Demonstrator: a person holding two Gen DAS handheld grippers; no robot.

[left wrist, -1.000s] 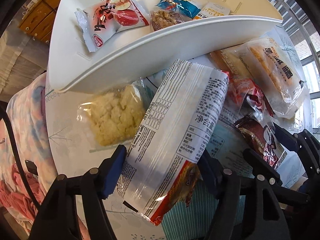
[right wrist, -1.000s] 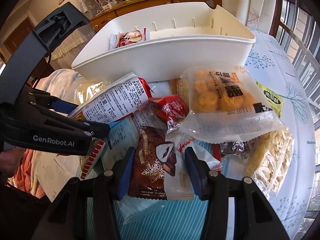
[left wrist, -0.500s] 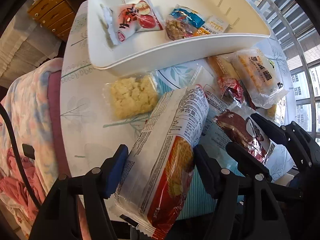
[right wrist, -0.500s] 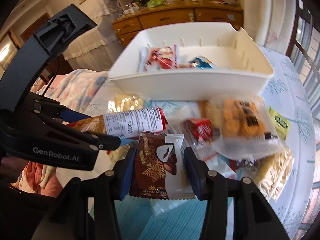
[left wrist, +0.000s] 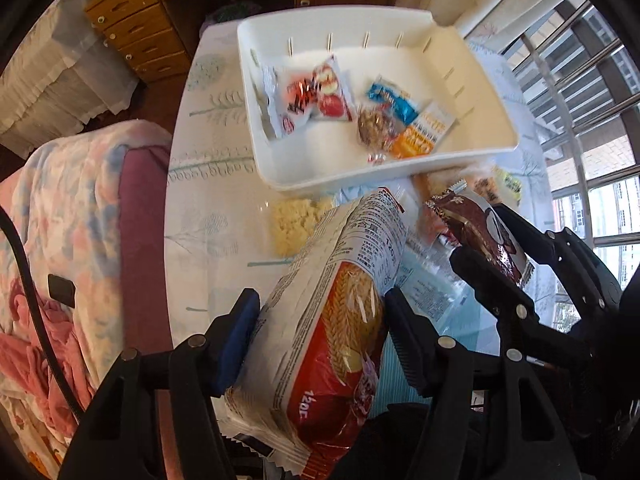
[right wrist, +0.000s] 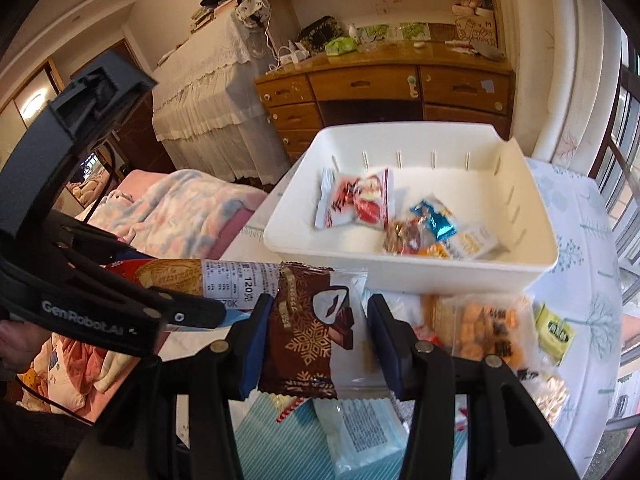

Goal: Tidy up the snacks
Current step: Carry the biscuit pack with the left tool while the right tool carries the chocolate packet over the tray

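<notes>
My left gripper is shut on a long red-and-white biscuit pack, held above the table in front of the white bin. My right gripper is shut on a brown chocolate snack packet, also lifted; this packet shows in the left wrist view too. The white bin holds a red-and-white packet, a blue packet and an orange-and-white packet. The biscuit pack lies level left of the right gripper.
Loose snacks lie on the round table before the bin: a yellow crumbly pack, an orange puff bag, a green packet, a blue-striped pack. A blanket-covered chair stands left. A wooden dresser stands behind.
Both grippers have risen and pulled back from the table with their snacks; the bin's inside now shows from higher up. The biscuit pack has tilted, its red end towards the camera.
</notes>
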